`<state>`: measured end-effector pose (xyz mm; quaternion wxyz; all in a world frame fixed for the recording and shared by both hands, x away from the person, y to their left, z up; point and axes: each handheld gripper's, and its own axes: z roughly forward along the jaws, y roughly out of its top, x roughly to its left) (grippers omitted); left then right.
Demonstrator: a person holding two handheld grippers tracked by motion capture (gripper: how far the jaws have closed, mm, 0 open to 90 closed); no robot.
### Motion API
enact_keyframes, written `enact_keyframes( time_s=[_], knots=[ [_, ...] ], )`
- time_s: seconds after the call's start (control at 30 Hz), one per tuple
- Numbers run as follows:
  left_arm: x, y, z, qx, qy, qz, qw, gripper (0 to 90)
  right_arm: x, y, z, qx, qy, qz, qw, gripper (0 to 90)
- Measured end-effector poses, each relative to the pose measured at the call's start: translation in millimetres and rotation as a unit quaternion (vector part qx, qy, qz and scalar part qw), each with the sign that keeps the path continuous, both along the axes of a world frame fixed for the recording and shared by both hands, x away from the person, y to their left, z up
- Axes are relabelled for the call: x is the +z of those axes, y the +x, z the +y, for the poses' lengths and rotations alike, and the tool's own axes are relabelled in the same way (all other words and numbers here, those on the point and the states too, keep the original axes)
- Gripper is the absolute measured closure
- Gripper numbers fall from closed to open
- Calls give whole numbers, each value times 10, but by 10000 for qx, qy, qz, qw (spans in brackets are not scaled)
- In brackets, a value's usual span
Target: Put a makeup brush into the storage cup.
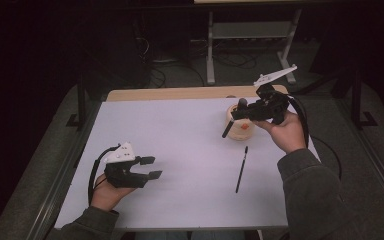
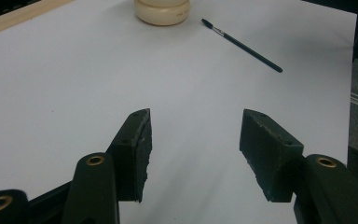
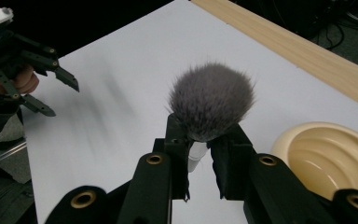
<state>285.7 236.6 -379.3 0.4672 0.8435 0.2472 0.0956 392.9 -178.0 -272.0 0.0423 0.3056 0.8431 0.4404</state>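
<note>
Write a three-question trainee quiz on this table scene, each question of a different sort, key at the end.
1. True or false: the right gripper is clamped on a fluffy brush.
2. What lies flat on the white table near the cream bowl? A) spoon B) thin dark pencil C) sponge
3. Fill in: the left gripper has its jaws ____ with nothing between them.

Key: 1 true; 2 B; 3 open.

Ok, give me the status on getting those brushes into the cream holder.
Done: nothing stands in the cream holder yet; its ribbed inside is bare. In hand: the right gripper is shut on a fluffy grey makeup brush, lifted beside the holder, handle hanging down. Left: the thin dark brush lies flat on the white tabletop, and the left gripper waits open, holding nothing.
</note>
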Motion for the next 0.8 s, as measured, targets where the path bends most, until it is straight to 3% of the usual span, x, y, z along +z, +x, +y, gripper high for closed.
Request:
enact_keyframes(
  time_s=[0.8],
  knots=[
    [6,3,9,29,30,-55,10000,391,137,395,-198,-699,-62,102,9975,759]
  ],
)
